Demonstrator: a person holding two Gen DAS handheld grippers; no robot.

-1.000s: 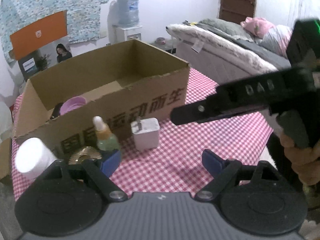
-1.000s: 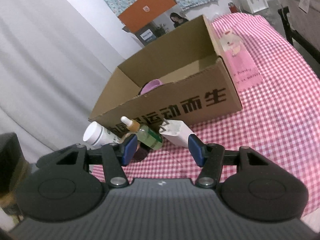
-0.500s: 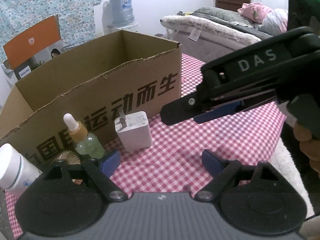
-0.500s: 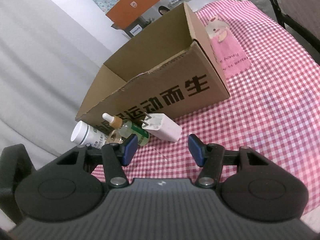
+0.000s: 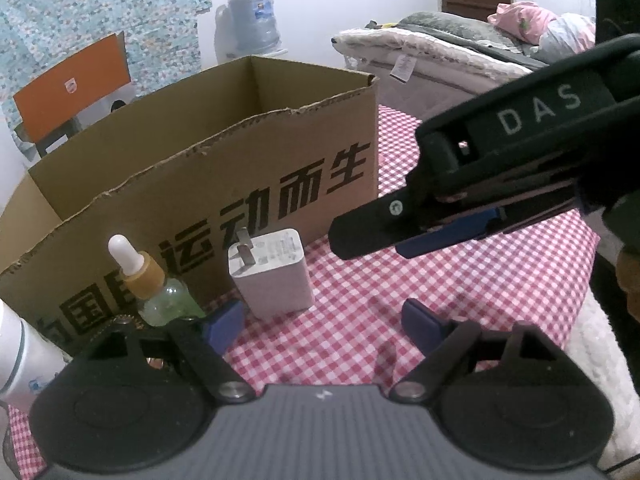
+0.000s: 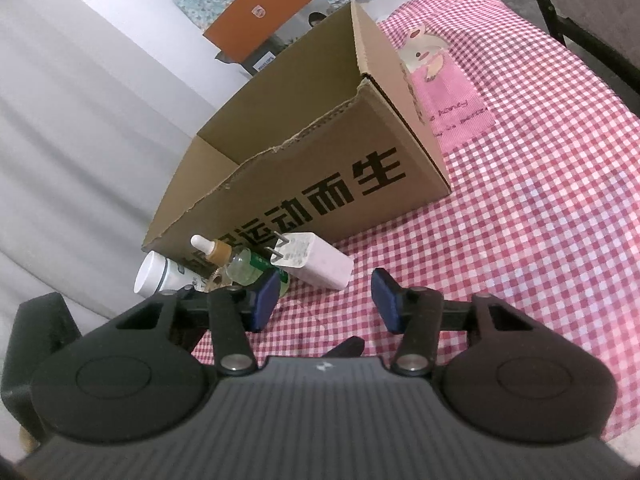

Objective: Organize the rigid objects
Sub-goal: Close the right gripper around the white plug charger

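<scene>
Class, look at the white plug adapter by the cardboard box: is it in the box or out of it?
Out. The white plug adapter rests on the checked tablecloth before the cardboard box.

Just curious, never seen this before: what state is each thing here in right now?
Box: open-topped, upright.
Charger: on the cloth, prongs up.
Dropper bottle: capped, upright.
White bottle: lying down.
Left claw: open, empty.
Right claw: closing, nothing between the pads.

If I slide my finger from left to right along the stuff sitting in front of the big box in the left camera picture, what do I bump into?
White bottle → gold toothed disc → green dropper bottle → white charger plug → right gripper, poking in from the right above the checkered tablecloth.
</scene>
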